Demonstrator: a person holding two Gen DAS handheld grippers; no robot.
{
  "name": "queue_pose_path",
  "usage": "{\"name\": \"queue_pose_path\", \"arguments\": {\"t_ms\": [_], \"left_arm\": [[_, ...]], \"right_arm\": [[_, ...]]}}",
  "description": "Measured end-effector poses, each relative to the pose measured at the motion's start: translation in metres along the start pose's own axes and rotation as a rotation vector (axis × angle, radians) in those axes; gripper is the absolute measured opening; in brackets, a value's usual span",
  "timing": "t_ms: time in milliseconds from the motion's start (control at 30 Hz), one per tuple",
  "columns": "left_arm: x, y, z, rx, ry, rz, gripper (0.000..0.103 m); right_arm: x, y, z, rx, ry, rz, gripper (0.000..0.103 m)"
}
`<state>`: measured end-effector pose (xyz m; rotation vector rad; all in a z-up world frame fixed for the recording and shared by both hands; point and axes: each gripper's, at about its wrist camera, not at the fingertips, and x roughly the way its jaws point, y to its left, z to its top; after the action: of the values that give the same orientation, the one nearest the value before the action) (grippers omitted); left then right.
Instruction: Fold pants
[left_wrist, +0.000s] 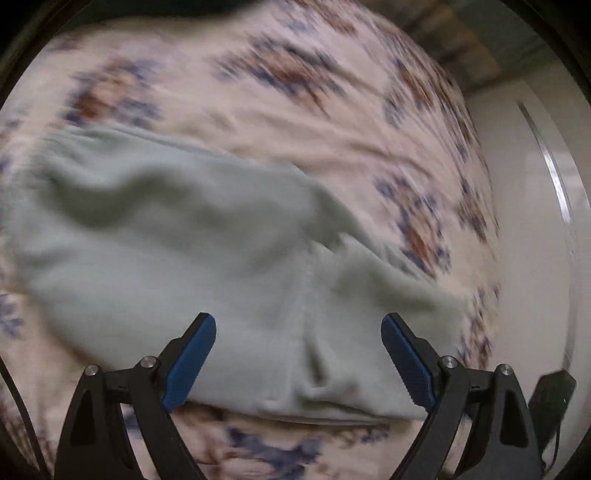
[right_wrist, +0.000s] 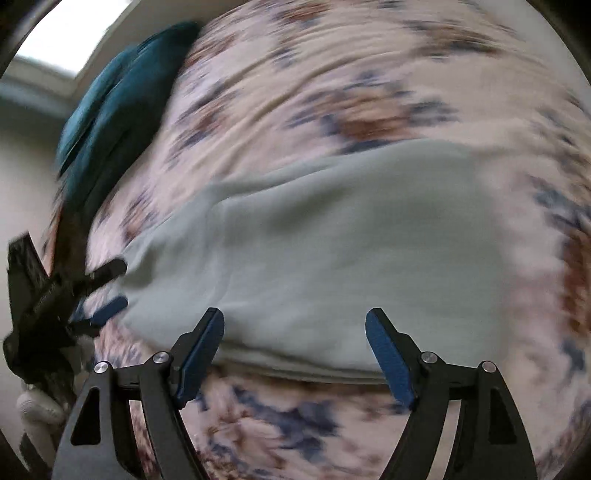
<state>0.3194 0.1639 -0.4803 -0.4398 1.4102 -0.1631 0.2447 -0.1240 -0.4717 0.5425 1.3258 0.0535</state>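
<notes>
Pale grey-green pants (left_wrist: 192, 258) lie folded on a floral bedspread (left_wrist: 295, 122), blurred by motion in both views. My left gripper (left_wrist: 298, 325) hovers open above the pants near their front edge, nothing between its blue pads. My right gripper (right_wrist: 294, 321) is open too, over the pants (right_wrist: 325, 236), with no cloth pinched between its pads. In the right wrist view the left gripper (right_wrist: 107, 291) shows at the far left beside the pants' left end, held by a white-gloved hand (right_wrist: 37, 410).
A dark teal cushion or cloth (right_wrist: 114, 107) lies at the bedspread's (right_wrist: 332, 74) far left corner. A white wall or cabinet with a metal strip (left_wrist: 546, 177) stands right of the bed. A black cable (left_wrist: 14, 398) runs at lower left.
</notes>
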Motion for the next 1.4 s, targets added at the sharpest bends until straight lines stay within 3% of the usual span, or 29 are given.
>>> {"name": "queue_pose_path", "arguments": {"t_ms": [133, 167, 267, 300, 333, 500, 700, 900, 967, 1033, 1133, 1233, 1333, 1400], "left_arm": [[0.049, -0.024, -0.008, 0.040, 0.130, -0.033, 0.091], [0.058, -0.028, -0.011, 0.043, 0.156, -0.038, 0.085], [0.067, -0.039, -0.021, 0.085, 0.165, 0.003, 0.040], [0.069, -0.045, -0.024, 0.128, 0.157, 0.032, 0.016], [0.069, -0.047, -0.027, 0.148, 0.154, 0.048, 0.011], [0.043, -0.029, -0.042, 0.165, 0.101, 0.098, 0.009], [0.035, -0.001, -0.056, 0.099, 0.116, 0.113, 0.010], [0.038, -0.004, -0.053, 0.067, 0.091, 0.114, 0.010], [0.038, -0.003, -0.053, 0.061, 0.085, 0.118, 0.010], [0.030, -0.003, -0.057, 0.058, 0.064, 0.128, 0.010], [0.013, -0.003, -0.065, 0.065, 0.038, 0.152, 0.010], [0.025, 0.011, -0.071, 0.057, 0.090, 0.195, 0.011], [0.039, 0.021, -0.067, 0.017, 0.134, 0.211, 0.017], [0.032, 0.014, -0.060, 0.017, 0.115, 0.189, 0.026]], "right_arm": [[-0.011, -0.069, 0.009, 0.141, -0.024, -0.072, 0.082], [-0.012, -0.083, 0.010, 0.173, -0.027, -0.070, 0.082], [-0.010, -0.117, 0.011, 0.239, -0.024, -0.074, 0.082], [-0.008, -0.126, 0.011, 0.252, -0.018, -0.074, 0.082], [-0.008, -0.131, 0.010, 0.261, -0.013, -0.070, 0.082], [-0.004, -0.144, 0.005, 0.258, 0.017, -0.038, 0.082], [-0.004, -0.158, -0.012, 0.311, 0.071, 0.022, 0.082], [0.020, -0.169, -0.039, 0.464, 0.152, 0.217, 0.081], [0.033, -0.178, -0.047, 0.567, 0.153, 0.294, 0.067], [0.043, -0.187, -0.053, 0.661, 0.128, 0.348, 0.019], [0.036, -0.191, -0.064, 0.759, 0.087, 0.368, 0.016], [0.015, -0.169, -0.062, 0.625, 0.058, 0.315, 0.016], [0.036, -0.165, -0.064, 0.550, 0.181, 0.208, 0.019], [0.051, -0.172, -0.062, 0.570, 0.245, 0.198, 0.027]]}}
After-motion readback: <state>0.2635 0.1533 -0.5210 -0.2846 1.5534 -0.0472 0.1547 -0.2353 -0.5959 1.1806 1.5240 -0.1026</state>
